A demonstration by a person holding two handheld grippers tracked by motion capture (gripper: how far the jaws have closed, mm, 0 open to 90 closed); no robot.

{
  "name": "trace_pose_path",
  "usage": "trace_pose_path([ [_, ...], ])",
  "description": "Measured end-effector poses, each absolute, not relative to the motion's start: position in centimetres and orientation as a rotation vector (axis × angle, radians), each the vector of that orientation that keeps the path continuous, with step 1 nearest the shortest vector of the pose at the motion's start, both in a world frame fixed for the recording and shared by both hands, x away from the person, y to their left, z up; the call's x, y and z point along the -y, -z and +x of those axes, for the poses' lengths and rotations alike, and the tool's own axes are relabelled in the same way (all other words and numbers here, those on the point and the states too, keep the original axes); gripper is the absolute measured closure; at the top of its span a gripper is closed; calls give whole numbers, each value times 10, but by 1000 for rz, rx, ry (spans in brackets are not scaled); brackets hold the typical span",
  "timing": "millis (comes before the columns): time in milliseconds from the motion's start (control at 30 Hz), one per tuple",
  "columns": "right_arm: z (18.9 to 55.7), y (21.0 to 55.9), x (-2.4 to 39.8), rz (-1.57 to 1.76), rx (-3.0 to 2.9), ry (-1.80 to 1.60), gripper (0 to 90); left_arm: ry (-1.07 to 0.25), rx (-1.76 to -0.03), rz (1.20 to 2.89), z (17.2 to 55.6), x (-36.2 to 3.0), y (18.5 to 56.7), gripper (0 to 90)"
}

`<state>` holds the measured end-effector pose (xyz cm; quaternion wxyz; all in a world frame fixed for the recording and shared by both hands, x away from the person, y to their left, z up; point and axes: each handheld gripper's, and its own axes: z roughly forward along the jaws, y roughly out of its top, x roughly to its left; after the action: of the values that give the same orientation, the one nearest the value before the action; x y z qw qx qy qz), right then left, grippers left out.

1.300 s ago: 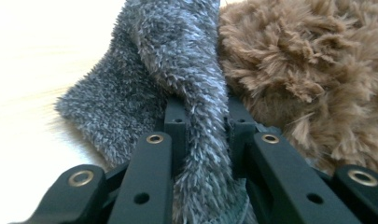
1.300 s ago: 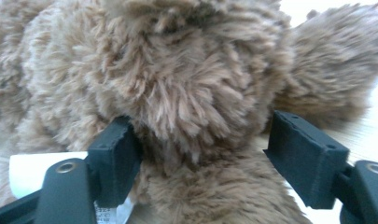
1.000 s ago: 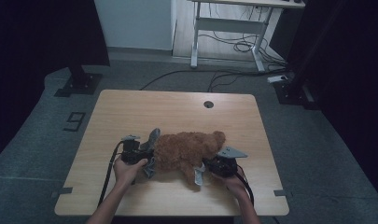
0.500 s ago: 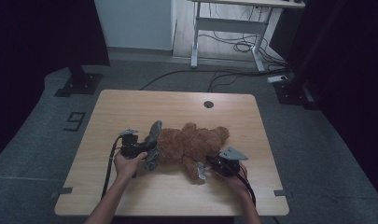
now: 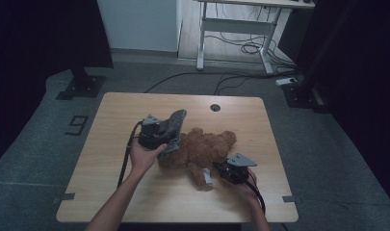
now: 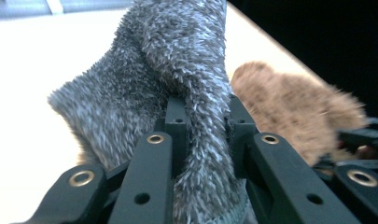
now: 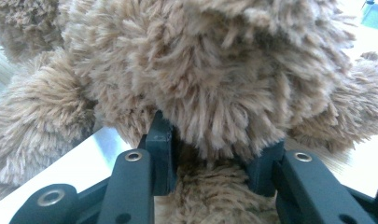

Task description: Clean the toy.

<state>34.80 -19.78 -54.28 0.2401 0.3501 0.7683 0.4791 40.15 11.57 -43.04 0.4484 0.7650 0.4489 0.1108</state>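
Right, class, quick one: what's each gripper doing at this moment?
Left gripper: closed on the grey fuzzy cloth.
Right gripper: jaws just been opening, pads against the brown teddy bear between them.

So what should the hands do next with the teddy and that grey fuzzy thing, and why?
Probably keep lifting the grey fuzzy cloth up and away from the teddy bear. The left gripper has its jaws pinched on a fold of it, raised above the table, while the right gripper clamps the bear's fur, pinning it down so the cloth could peel off.
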Motion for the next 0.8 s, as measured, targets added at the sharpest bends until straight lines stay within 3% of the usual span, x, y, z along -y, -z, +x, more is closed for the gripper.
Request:
trace_pose_path([
  [167, 347, 543, 199, 956, -2104, -1313, 586, -273, -1108, 1910, 399, -109, 454, 766],
  [300, 346, 542, 201, 999, -2116, -1338, 458, -327, -1058, 1931, 384, -112, 467, 773],
  [467, 338, 530, 212, 1052, -2099, -1440, 278, -299, -1022, 1883, 369, -122, 479, 779],
  [800, 351, 488, 213, 1081, -2053, -1548, 150, -301, -969, 1859, 341, -126, 488, 779],
])
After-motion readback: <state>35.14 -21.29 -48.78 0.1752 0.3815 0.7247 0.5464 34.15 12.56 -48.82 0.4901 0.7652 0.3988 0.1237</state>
